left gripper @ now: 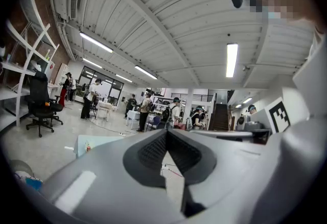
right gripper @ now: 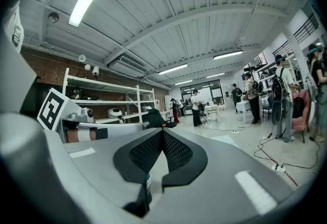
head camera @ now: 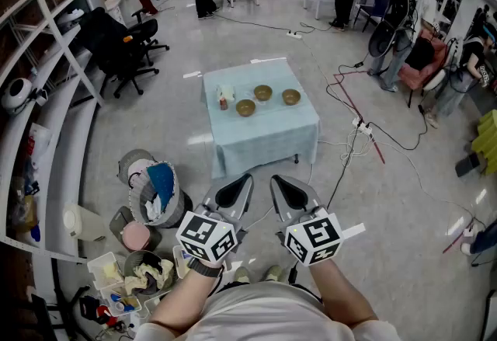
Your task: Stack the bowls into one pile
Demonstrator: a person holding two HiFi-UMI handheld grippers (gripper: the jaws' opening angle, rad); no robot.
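Brown bowls sit apart on the blue-clothed table (head camera: 264, 141): near bowl (head camera: 245, 108), middle bowl (head camera: 263, 92), right bowl (head camera: 291, 97). Left gripper (head camera: 242, 182) and right gripper (head camera: 281, 184) are both pinched closed on nothing, well short of the table. Best bet: step in and part the jaws before reaching for a rim.
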